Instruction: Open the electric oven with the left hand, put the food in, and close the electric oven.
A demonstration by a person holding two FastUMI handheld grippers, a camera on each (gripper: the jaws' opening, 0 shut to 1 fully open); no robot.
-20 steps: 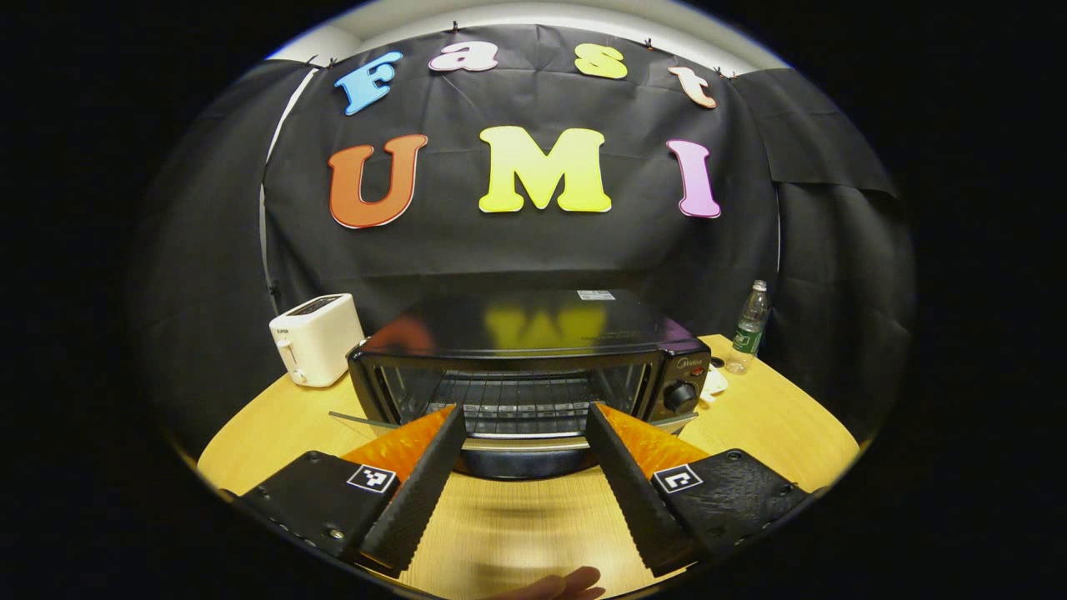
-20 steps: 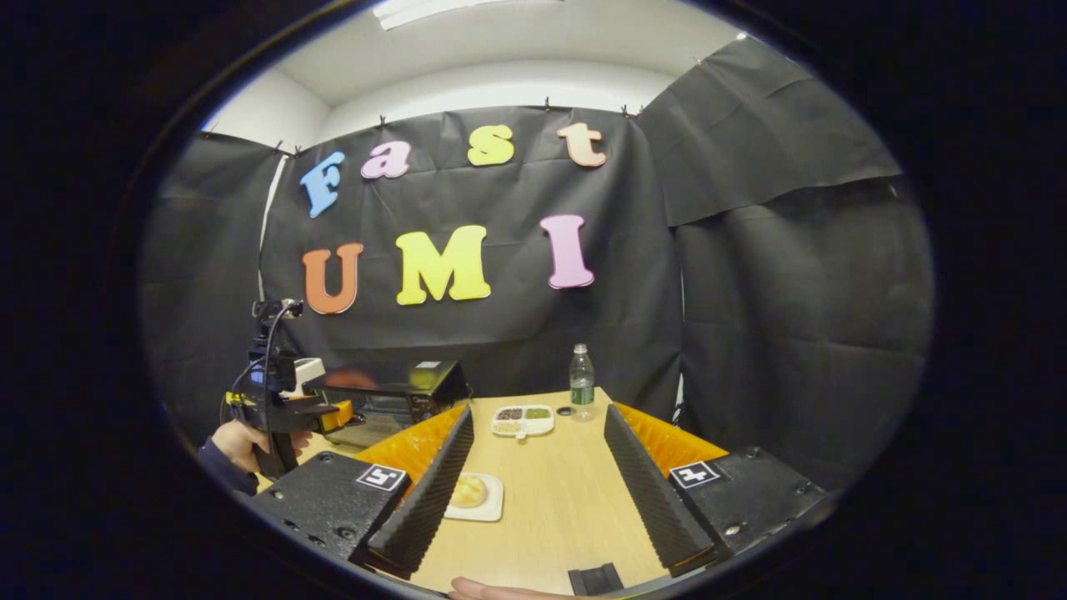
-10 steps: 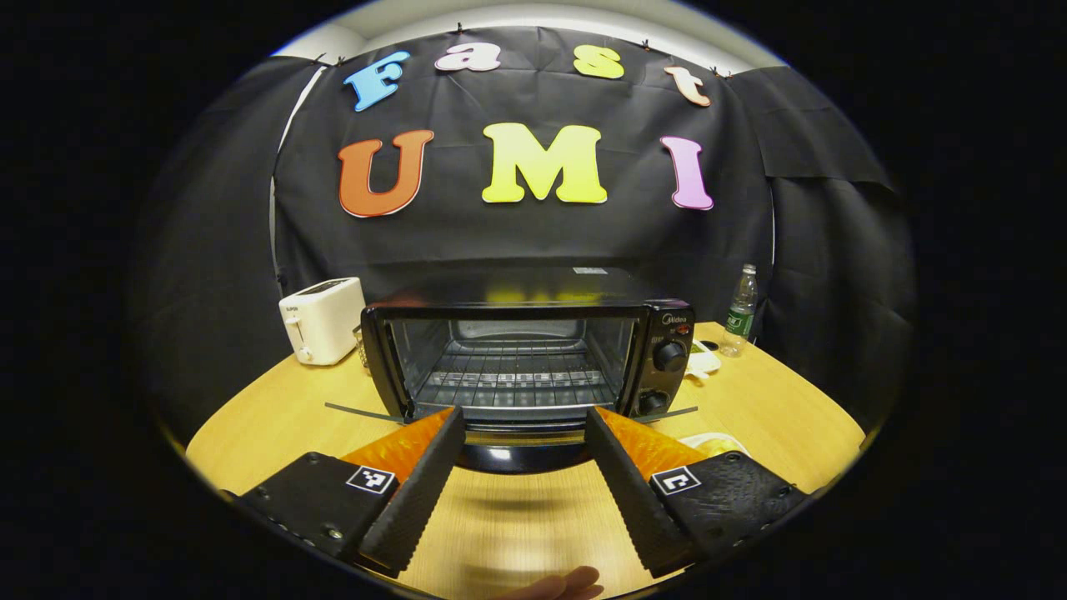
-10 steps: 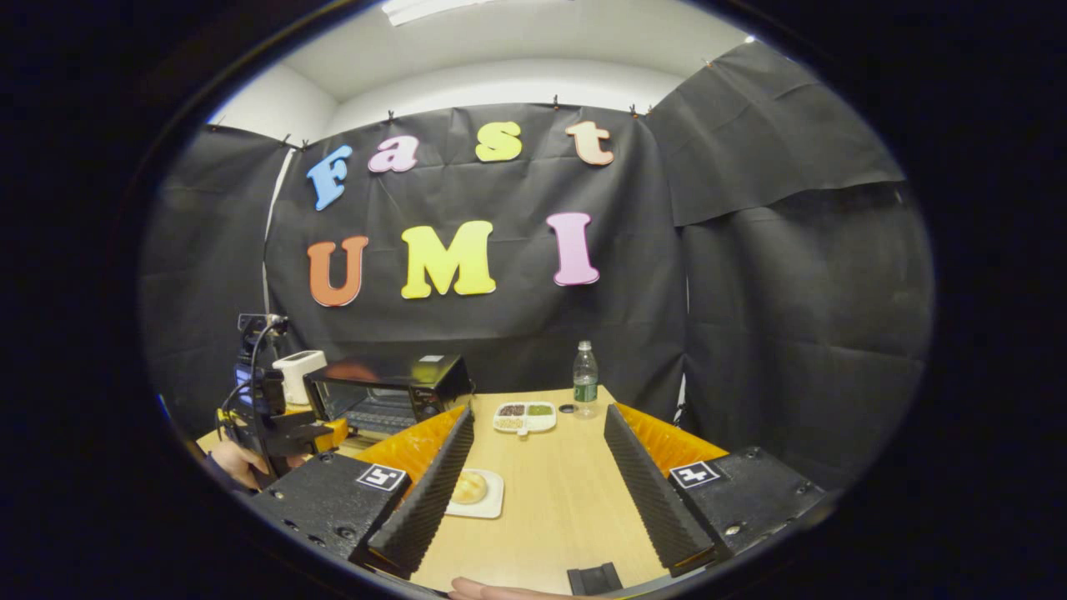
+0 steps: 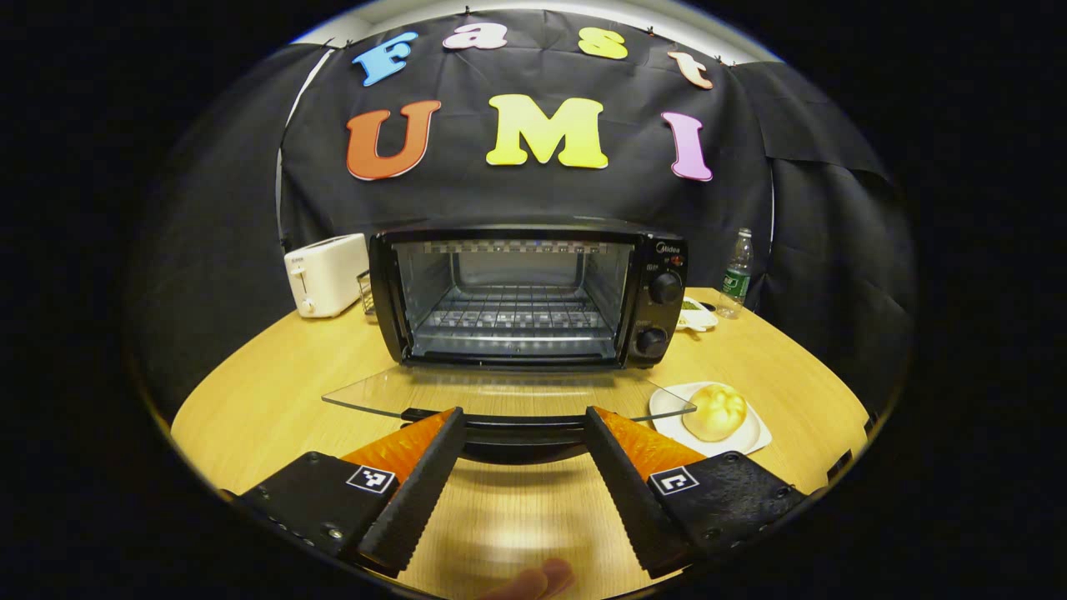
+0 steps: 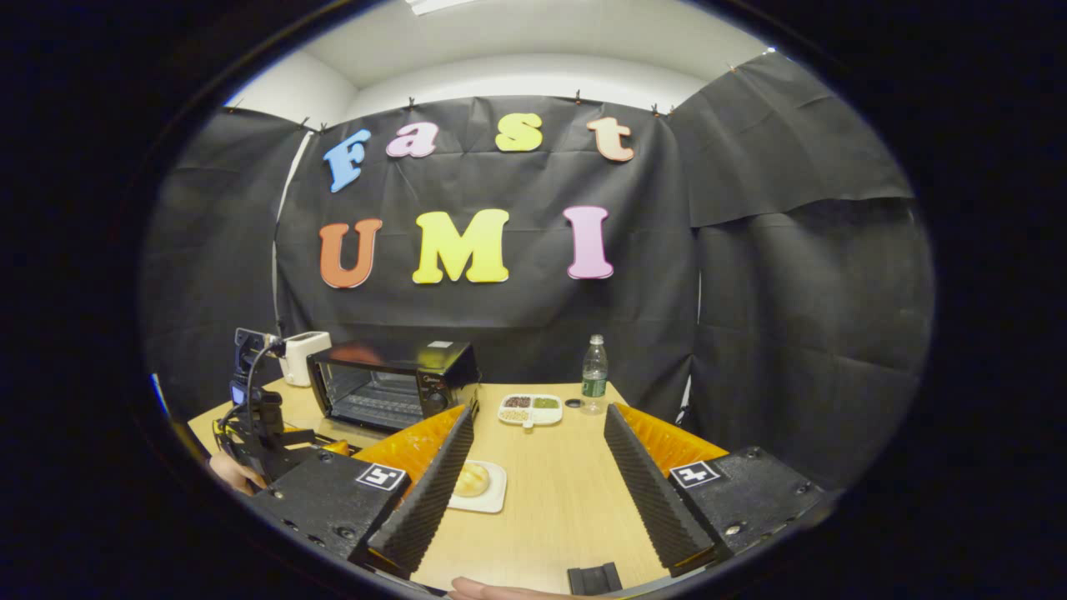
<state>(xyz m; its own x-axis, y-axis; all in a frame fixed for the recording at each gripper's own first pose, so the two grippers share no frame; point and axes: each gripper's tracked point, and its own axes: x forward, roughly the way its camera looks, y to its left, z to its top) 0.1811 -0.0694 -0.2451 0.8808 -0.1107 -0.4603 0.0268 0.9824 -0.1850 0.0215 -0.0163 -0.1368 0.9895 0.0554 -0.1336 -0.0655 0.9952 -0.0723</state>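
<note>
Oven (image 5: 533, 292) stood open, glass door (image 5: 508, 398) down flat.

Left gripper (image 5: 521, 421) faced the door handle (image 5: 521, 433) between its spread fingers, not pressing it; the right gripper view added a snack tray (image 6: 530, 409). Right gripper (image 6: 538, 462) hovered released beside the bun (image 6: 472, 479) on its plate (image 6: 492, 500).

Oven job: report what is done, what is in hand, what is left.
Done: the oven is open, its glass door folded down flat and the rack bare. In hand: the left gripper sits at the door handle, fingers apart either side. Left: the bun lies on its white plate beside the door; the right gripper hangs open above the table. Loading and closing remain.
</note>
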